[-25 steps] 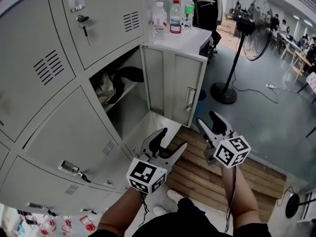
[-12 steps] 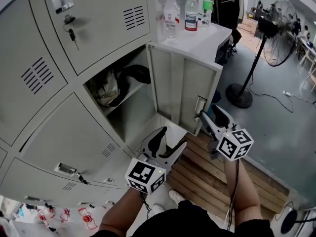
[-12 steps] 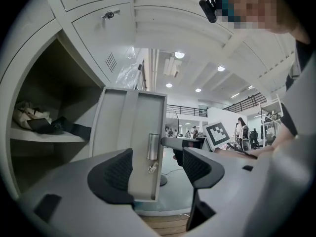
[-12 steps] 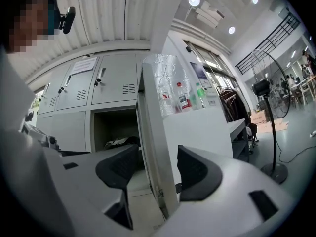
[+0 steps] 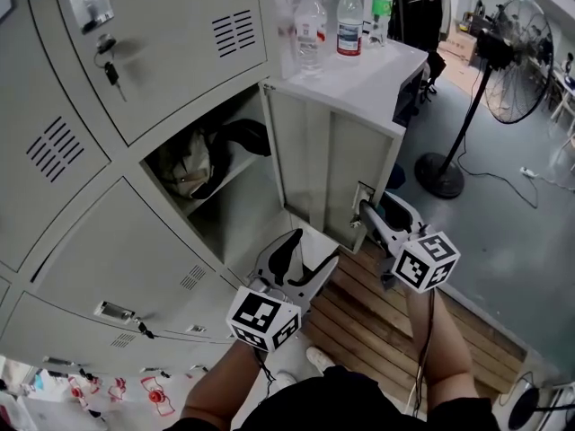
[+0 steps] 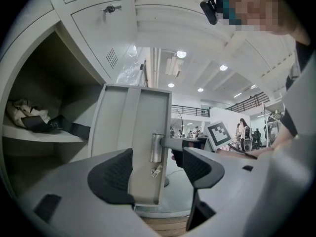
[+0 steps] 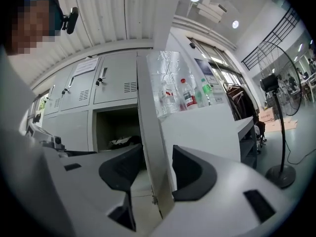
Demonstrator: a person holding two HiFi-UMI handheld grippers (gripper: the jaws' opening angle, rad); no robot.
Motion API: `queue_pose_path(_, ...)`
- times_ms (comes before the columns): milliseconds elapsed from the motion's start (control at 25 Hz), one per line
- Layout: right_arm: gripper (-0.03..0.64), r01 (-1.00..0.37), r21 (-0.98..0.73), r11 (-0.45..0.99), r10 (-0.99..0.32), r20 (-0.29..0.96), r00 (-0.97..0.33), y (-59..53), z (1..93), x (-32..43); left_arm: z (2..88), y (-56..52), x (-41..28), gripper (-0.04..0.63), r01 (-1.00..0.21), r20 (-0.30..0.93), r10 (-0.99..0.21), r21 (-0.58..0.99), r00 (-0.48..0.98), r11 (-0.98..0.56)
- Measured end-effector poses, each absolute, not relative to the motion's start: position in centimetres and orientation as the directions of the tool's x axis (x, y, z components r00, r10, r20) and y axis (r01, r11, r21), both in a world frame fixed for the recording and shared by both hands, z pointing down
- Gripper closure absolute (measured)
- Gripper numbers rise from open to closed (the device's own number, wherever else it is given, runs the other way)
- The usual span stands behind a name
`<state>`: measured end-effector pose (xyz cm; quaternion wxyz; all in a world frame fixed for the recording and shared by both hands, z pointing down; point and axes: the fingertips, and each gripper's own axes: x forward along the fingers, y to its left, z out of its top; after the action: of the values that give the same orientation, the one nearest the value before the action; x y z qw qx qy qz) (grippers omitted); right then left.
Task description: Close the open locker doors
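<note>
One grey locker door (image 5: 328,164) stands open, swung out from a compartment (image 5: 225,196) that holds a bag and dark straps on a shelf. My right gripper (image 5: 377,212) is at the door's free edge beside the latch (image 5: 364,196). Its jaws are closing, and in the right gripper view the door edge (image 7: 153,147) stands between the pads with only thin gaps. My left gripper (image 5: 305,254) hangs open just below the door's bottom corner. In the left gripper view the door (image 6: 133,132) and its latch (image 6: 156,149) rise just beyond the open jaws (image 6: 155,169).
Closed lockers surround the compartment, one with keys (image 5: 110,65) in its lock. A white cabinet (image 5: 377,65) behind the door carries bottles (image 5: 349,21). A wooden pallet (image 5: 377,321) lies underfoot. A standing fan (image 5: 503,70) and its cable are on the floor at right.
My right gripper has moved up to the door's free edge by the latch and its jaws have narrowed around it. The left gripper has stayed about where it was.
</note>
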<state>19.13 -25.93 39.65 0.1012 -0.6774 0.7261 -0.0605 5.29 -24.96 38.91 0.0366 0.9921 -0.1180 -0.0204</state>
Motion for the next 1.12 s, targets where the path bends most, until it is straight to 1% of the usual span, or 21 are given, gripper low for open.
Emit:
queue_pose_path(320,0.482,-0.975,-0.212,0.071,-0.996,-0.063,-0.059,-26.1,39.4,18.0,38.5,-25.1,4.0,0.272,-0.237,-0.035,-0.240,0.071,0.970,-0.969)
queue_pose_path(480,0.499,-0.973,-0.209,0.092,-0.995,-0.058,-0.082,-26.0,39.5,16.7,38.3,-25.1,3.4,0.272,-0.241,-0.038,-0.244,0.072,0.969,-0.968)
queue_pose_path(840,0.489,-0.969,-0.167,0.183,-0.983,-0.042,-0.179,-25.6,39.4,12.1,37.9,-24.4,1.3,0.272,-0.247,-0.049,-0.251,0.069,0.967,-0.967)
queue_pose_path(1120,0.465,-0.952,-0.139,0.272,-0.962,-0.037,-0.270,-26.1,39.3,7.5,37.7,-24.6,-1.9,0.272,-0.288,-0.058,-0.292,0.071,0.955,-0.955)
